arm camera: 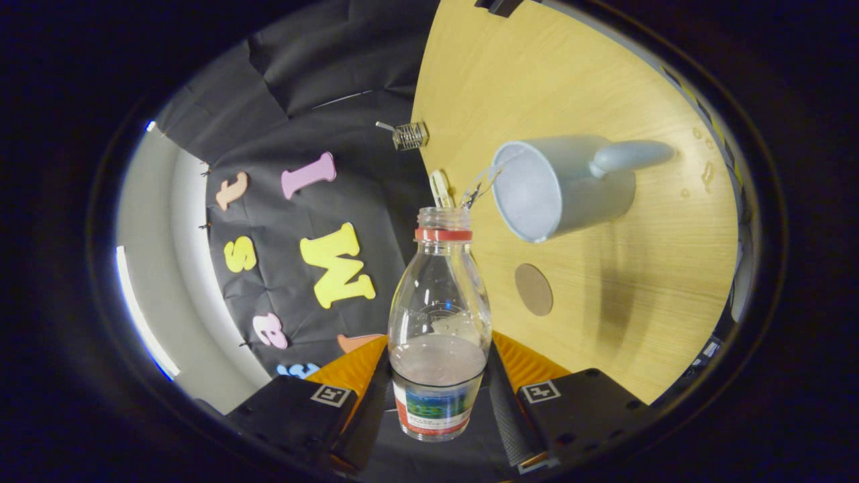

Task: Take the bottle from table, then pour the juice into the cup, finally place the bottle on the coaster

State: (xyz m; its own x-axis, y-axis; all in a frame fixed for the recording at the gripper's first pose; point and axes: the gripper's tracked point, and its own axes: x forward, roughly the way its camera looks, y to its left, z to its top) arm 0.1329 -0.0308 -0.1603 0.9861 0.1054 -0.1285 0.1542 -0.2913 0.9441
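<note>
My gripper [439, 396] sits at the bottom centre of the frame with its 2 fingers [368, 409] pressed against opposite sides of the clear plastic bottle with the red neck ring and printed label [439, 315], so the bottle is pinched between them around its lower body. The view is rolled over, so the light wooden tabletop [590, 80] fills the right half of the frame like a wall, and the bottle's open, uncapped mouth points up toward the middle of the picture. Pale liquid is pooled in the bottle's lower part, near my fingers. From the mouth, a thin clear stream [480, 188] arcs to the right into the pale grey-blue cup with a long rounded handle [564, 184], which stands on the table just beyond the bottle's neck, its open rim facing the bottle. Below the cup in the frame, on bare wood between the cup and my right finger, lies the small round brown coaster [534, 289], apart from both. A few droplets [706, 173] sit on the wood at the right of the cup. At the table's edge, upper centre, is a small metal clip [409, 135].
</note>
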